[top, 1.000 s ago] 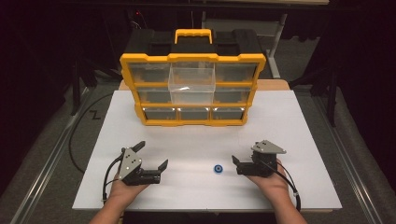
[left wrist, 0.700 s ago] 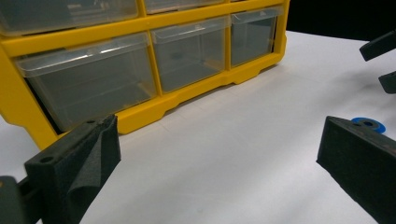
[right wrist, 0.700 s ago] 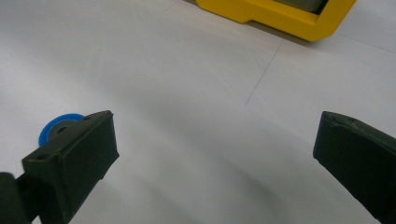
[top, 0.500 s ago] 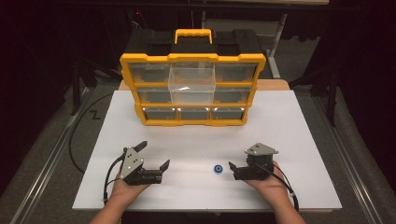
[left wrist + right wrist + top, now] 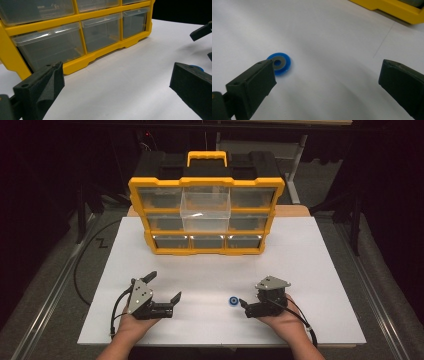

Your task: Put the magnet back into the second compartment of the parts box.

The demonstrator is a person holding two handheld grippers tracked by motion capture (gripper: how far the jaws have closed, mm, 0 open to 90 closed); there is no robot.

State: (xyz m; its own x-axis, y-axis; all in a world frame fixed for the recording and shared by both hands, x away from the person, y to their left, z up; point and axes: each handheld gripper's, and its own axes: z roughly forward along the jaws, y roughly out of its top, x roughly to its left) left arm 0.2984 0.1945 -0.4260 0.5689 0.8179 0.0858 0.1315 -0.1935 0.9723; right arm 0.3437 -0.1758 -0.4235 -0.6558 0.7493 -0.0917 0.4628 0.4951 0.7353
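- High view: the yellow organizer (image 5: 206,215) stands at the far side of the white table (image 5: 320,270), with its clear middle drawer (image 5: 205,210) pulled out and apparently empty. A small blue disc (image 5: 233,301) lies flat on the table near the front edge, between the two grippers. The right gripper (image 5: 243,304) sits low, just beside the disc on its right, apart from it. The left gripper (image 5: 163,286) rests farther off to the left, jaws wide.
- Left gripper view: its jaws are spread wide with nothing between them; they face the organizer's bottom row of closed clear drawers (image 5: 75,42). A blue edge of the disc peeks over the right-hand jaw.
- Right gripper view: jaws spread wide and empty. The blue disc (image 5: 279,63), with a grey ring at its centre, lies flat just past the left-hand jaw tip, not yet between the jaws.
- Progress, as judged: pickup not yet made. Remaining: centre the jaws on the disc, grip, carry it, probably to the open drawer.
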